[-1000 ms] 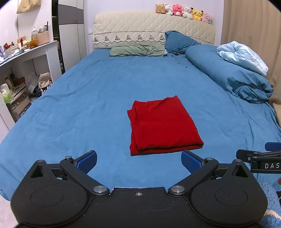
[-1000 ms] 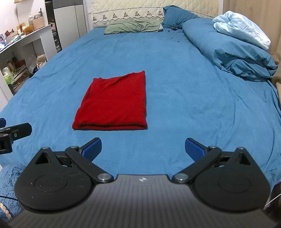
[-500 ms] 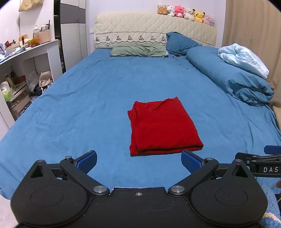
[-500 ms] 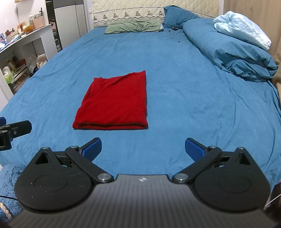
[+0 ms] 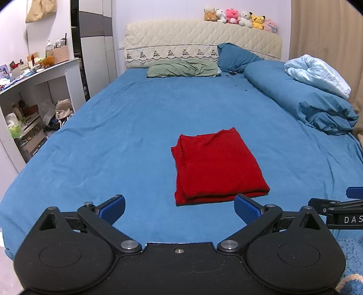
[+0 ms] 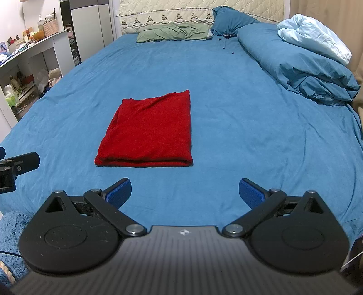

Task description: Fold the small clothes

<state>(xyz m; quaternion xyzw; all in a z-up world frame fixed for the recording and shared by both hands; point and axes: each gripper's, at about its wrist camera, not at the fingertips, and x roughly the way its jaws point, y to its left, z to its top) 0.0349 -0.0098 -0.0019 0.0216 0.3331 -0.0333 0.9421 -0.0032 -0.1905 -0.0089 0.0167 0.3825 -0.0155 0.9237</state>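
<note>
Red garment [image 5: 217, 165], folded into a flat rectangle, lies on the blue bed sheet [image 5: 127, 127] near the foot of the bed, folded edge toward the cameras; left tongs [image 5: 179, 210] gaping wide, both blue pads [image 5: 112, 208] apart and holding nothing, hovering just short of the garment's near edge; right tongs [image 6: 185, 192] likewise spread wide and empty, the garment ahead and to their left; each tongs shows at the margin of the other's view; rolled blue duvet [image 6: 301, 65] along the bed's right side with a pale blue blanket [image 6: 313, 38] on top; green pillow [image 5: 181, 69] and blue pillow [image 5: 236, 59] at the headboard; 6 plush toys [image 5: 240, 17] in a row on the headboard top; white worktop [image 5: 38, 72] at left bearing a woven basket [image 5: 60, 54], its contents too small to tell.
</note>
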